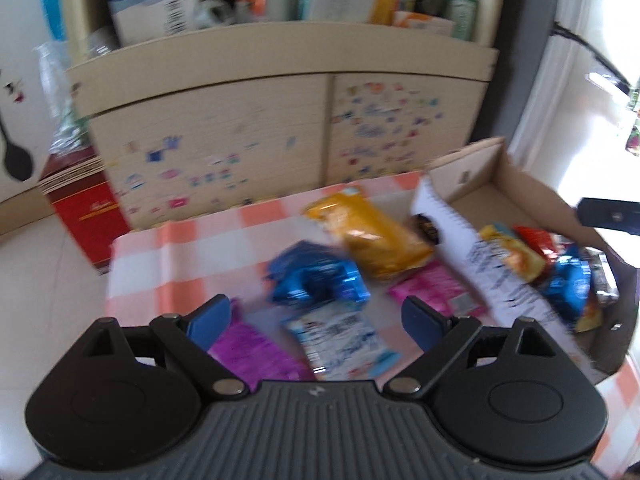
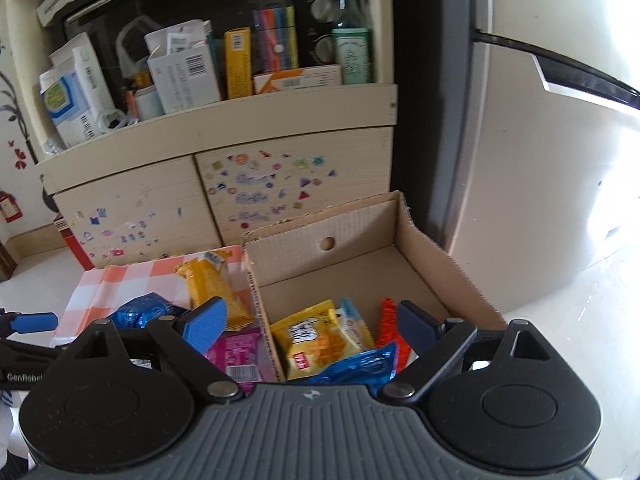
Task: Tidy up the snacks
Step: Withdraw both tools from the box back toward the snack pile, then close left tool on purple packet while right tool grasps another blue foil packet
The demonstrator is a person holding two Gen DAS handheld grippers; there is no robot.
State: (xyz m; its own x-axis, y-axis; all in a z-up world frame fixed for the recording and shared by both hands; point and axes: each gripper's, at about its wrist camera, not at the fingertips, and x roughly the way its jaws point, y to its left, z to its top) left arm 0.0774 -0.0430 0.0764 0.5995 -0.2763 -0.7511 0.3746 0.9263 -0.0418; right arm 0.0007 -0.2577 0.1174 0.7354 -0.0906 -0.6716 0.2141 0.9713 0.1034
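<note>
Both my tongs tilt down, spread and empty.
Left tongs (image 1: 316,318) over the table (image 1: 192,248); right tongs (image 2: 312,320) above the cardboard box (image 2: 440,256), blue packet (image 2: 356,364) at 6 o'clock.

A cream cabinet (image 2: 224,196) with sticker-covered doors carries a shelf of boxes (image 2: 184,76) beside a pale fridge (image 2: 540,160).

Domestic kitchen or dining corner. Evidence: a cream cabinet (image 2: 216,200) with sticker-covered doors; its open shelf carries a black toaster oven (image 2: 192,20), cartons and a glass bottle (image 2: 350,36). A refrigerator (image 2: 520,140) stands right. Tiled floor (image 2: 580,300); near, a checked tablecloth (image 2: 108,284).
</note>
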